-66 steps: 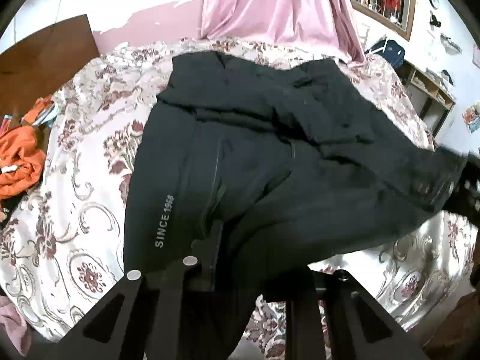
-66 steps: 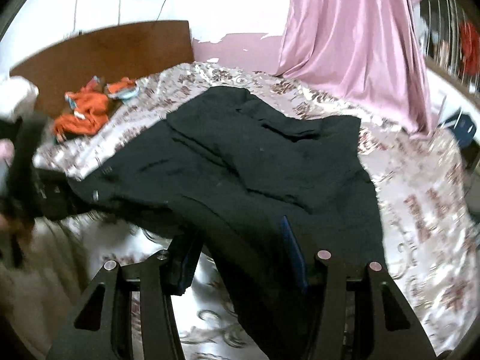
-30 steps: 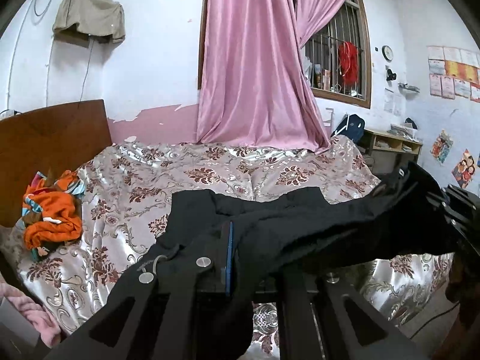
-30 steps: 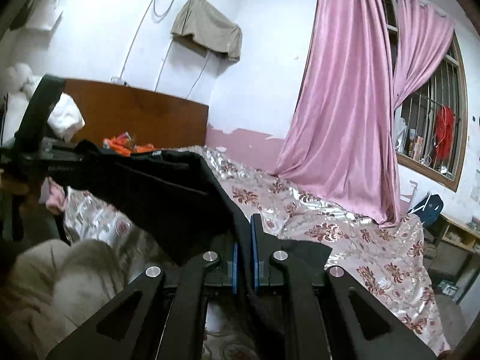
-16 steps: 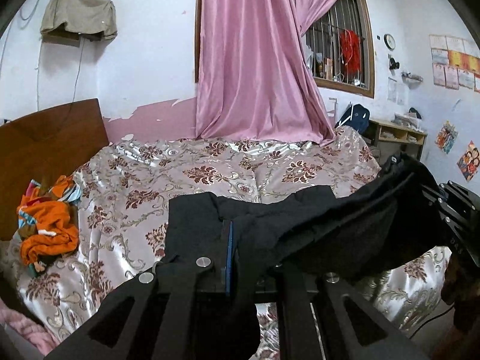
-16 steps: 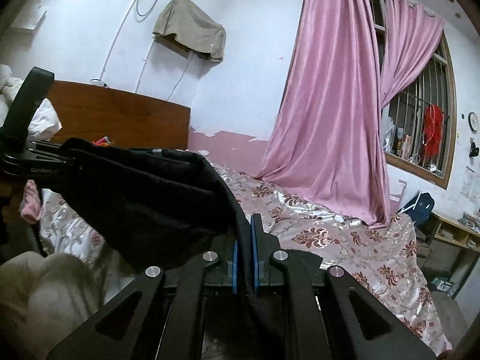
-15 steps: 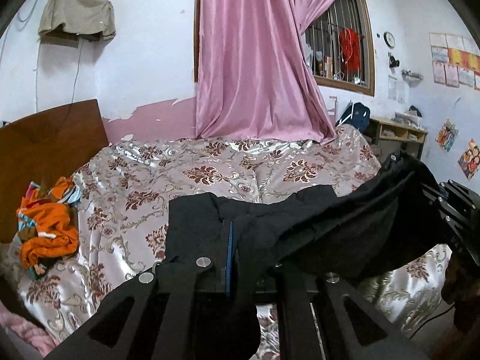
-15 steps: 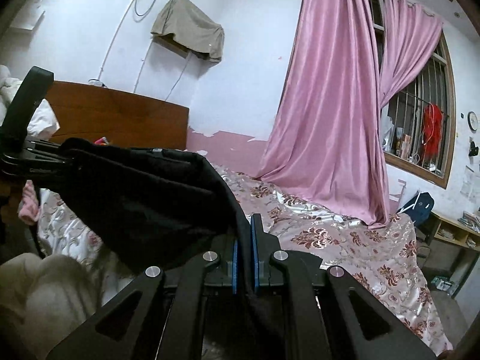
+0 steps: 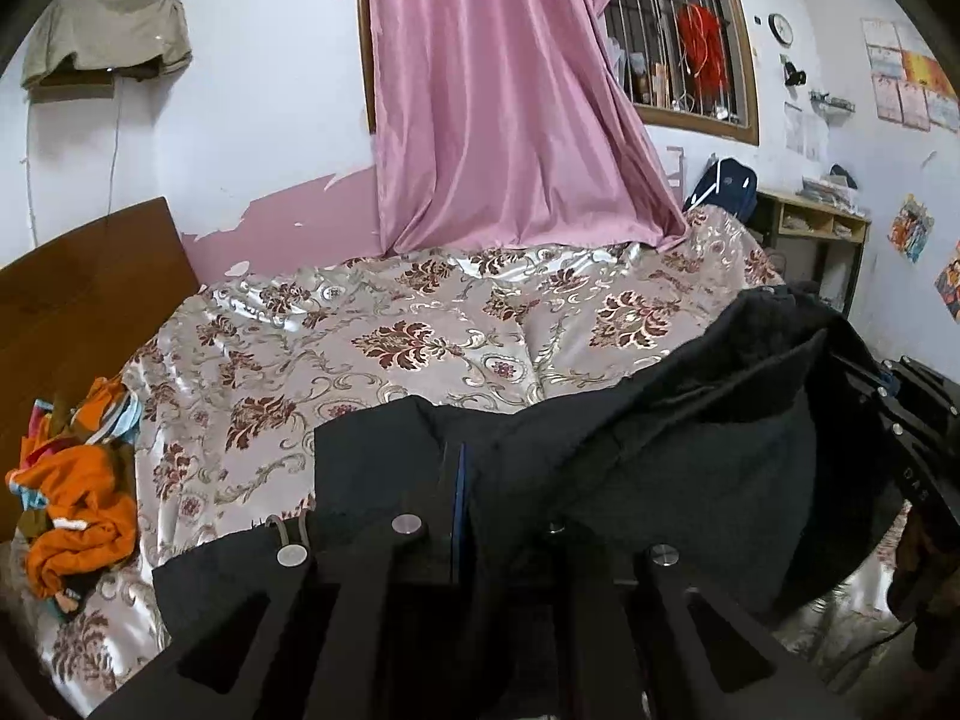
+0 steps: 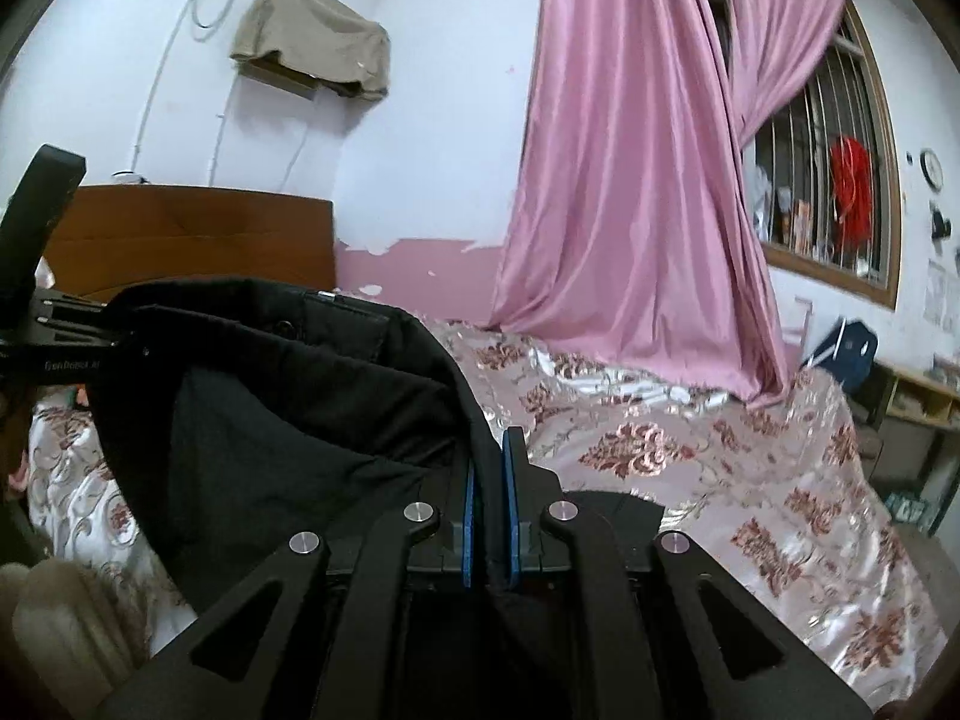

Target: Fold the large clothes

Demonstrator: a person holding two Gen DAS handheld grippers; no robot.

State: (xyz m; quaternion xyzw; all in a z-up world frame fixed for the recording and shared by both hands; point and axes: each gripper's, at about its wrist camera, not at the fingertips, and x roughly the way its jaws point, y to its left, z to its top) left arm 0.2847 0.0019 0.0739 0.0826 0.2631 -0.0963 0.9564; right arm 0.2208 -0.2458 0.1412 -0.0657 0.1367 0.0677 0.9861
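Observation:
A large black garment (image 9: 690,456) hangs stretched between my two grippers above the near edge of the bed (image 9: 420,324). My left gripper (image 9: 459,468) is shut on one end of the cloth, which drapes over its fingers and hides the tips. In the right wrist view the same black garment (image 10: 288,420) sags to the left, and my right gripper (image 10: 487,456) is shut on its edge between blue pads (image 10: 469,498). Each gripper shows at the far side of the other's view: the right gripper (image 9: 912,420) and the left gripper (image 10: 42,312).
The bed has a floral satin cover (image 10: 690,450) and a brown headboard (image 9: 78,288). Orange clothes (image 9: 78,516) lie heaped by the headboard. A pink curtain (image 9: 510,120) hangs behind the bed, with a barred window (image 9: 678,66) and a shelf (image 9: 810,228) at the right.
Both grippers, still shut on the garment, have carried it forward over the bed and somewhat lower. The floral cover and curtain look nearer.

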